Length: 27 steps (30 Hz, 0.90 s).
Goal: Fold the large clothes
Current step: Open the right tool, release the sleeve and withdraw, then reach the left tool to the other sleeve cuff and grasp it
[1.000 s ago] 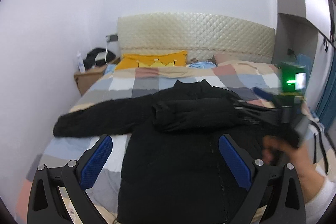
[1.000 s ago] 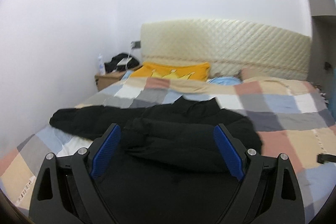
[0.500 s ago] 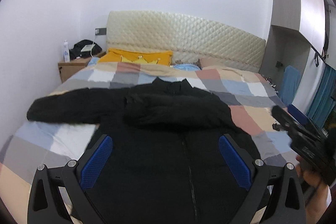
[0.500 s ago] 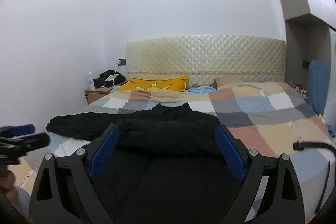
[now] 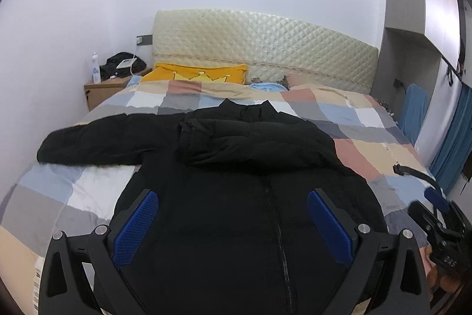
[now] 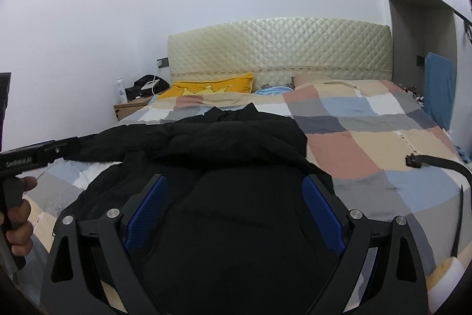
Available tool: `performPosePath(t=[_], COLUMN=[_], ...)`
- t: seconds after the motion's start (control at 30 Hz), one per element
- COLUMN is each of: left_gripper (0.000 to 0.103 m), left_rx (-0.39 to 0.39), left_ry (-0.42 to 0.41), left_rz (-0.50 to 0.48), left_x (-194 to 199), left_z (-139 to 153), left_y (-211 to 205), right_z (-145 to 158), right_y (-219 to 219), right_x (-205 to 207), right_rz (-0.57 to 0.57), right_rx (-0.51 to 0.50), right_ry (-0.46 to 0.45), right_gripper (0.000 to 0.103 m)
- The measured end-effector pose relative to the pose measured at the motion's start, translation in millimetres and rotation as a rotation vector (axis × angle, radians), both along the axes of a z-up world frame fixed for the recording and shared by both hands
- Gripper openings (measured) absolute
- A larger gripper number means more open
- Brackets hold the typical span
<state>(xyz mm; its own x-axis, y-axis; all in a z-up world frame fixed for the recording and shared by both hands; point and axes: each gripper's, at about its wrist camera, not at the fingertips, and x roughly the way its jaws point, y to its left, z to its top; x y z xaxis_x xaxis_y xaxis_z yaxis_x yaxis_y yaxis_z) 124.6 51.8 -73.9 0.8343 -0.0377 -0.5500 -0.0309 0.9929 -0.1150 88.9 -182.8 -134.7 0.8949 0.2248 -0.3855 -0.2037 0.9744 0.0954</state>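
A large black zip jacket (image 5: 242, 211) lies face up on the checked bedspread (image 5: 362, 120), collar toward the headboard. Its right sleeve (image 5: 253, 145) is folded across the chest; its left sleeve (image 5: 97, 140) stretches out to the left. My left gripper (image 5: 233, 220) is open and empty above the jacket's lower front. My right gripper (image 6: 236, 208) is open and empty above the jacket (image 6: 236, 167) near its right side. The right gripper's body shows at the lower right of the left wrist view (image 5: 442, 229); the left gripper's body shows at the left of the right wrist view (image 6: 32, 157).
A quilted cream headboard (image 5: 265, 52) and a yellow pillow (image 5: 200, 73) are at the far end. A wooden nightstand (image 5: 103, 89) with a bottle and dark items stands at the back left. A black cable (image 6: 436, 164) lies on the bed's right side. Blue fabric (image 5: 416, 111) hangs at the right.
Both grippers have drawn back from the folded right sleeve toward the foot of the bed. The right gripper has moved to the right and lower in the left wrist view. The jacket has not moved.
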Motion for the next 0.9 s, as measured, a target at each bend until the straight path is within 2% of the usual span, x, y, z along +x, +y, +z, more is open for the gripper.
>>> performPosePath(t=[0.17, 0.23, 0.33, 0.4, 0.53, 0.73, 0.9], left_gripper=[0.102, 0.102, 0.102, 0.102, 0.102, 0.102, 0.102], left_rx=[-0.035, -0.028, -0.054, -0.065, -0.012, -0.045, -0.017], left_ry=[0.031, 0.056, 0.070, 0.063, 0.058, 0.110, 0.105], left_rz=[0.015, 0.003, -0.002, 0.009, 0.028, 0.050, 0.060], left_x=[1, 4, 5, 6, 14, 34, 55], left_z=[-15, -22, -28, -27, -26, -24, -7], left_y=[11, 11, 15, 19, 22, 45, 71], right_z=[-4, -7, -13, -15, -16, -21, -23], right_y=[-13, -15, -14, -12, -9, -4, -6], right_x=[-19, -25, -25, -21, -22, -21, -20], right_rz=[-0.024, -0.032, -0.032, -0.023, -0.018, -0.017, -0.016], right_rx=[0.019, 0.021, 0.022, 0.026, 0.011, -0.018, -0.014], right_ry=[-0.001, -0.005, 0.007, 0.016, -0.001, -0.012, -0.023], right_gripper=[0.095, 0.102, 0.103, 0.103, 0.103, 0.103, 0.103])
